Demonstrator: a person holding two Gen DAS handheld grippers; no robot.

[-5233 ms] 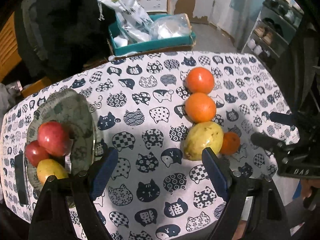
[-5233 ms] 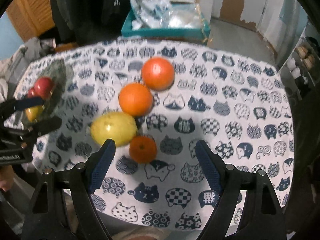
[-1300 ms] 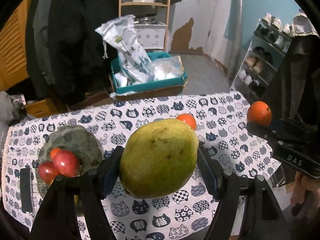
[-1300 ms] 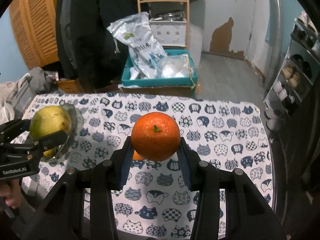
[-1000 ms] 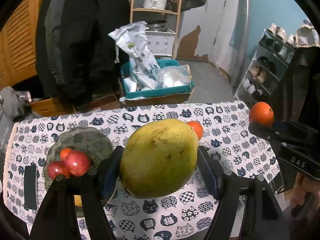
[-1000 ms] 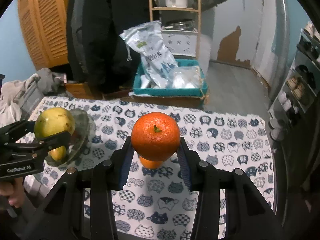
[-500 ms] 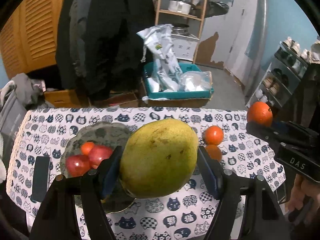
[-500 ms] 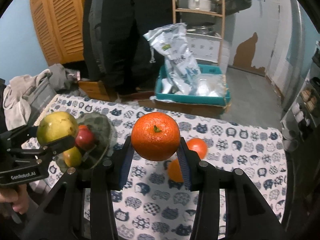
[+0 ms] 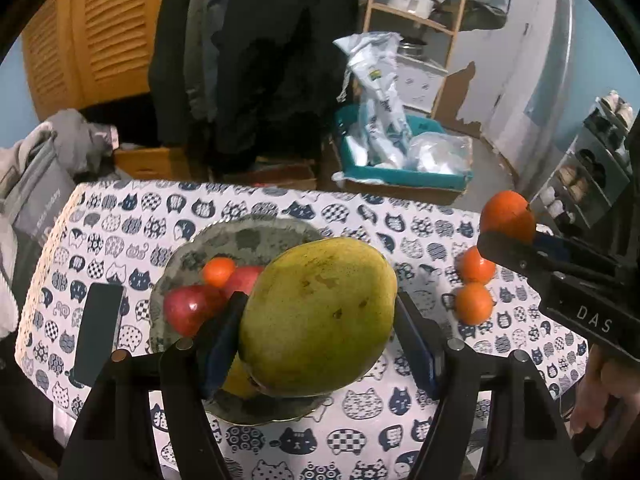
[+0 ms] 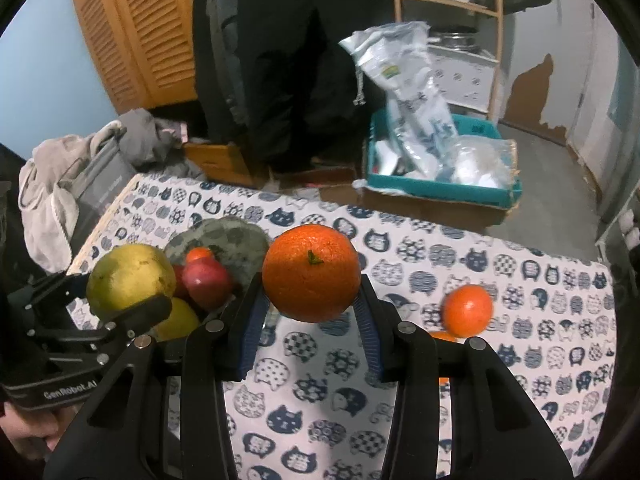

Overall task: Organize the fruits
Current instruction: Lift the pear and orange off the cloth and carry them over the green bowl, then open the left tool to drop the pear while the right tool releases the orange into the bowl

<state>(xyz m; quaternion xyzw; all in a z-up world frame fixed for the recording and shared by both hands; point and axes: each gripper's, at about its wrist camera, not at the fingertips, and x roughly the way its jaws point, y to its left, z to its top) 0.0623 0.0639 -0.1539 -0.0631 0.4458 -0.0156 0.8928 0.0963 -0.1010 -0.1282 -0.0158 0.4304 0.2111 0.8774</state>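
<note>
Plate (image 9: 256, 236) holds apples (image 9: 188, 310) (tangerine (image 9: 218, 271) too); tongs grip mango (image 9: 320, 316), orange (image 10: 311, 272).

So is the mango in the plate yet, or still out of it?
Out. The mango is clamped between the left gripper pads, held in the air above the plate, which holds apples and a small orange.

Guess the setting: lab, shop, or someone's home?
Most likely a lived-in home room: cat-print tablecloth on the table, dark coats hanging by a louvered wooden door, and a shoe rack along the wall.
</note>
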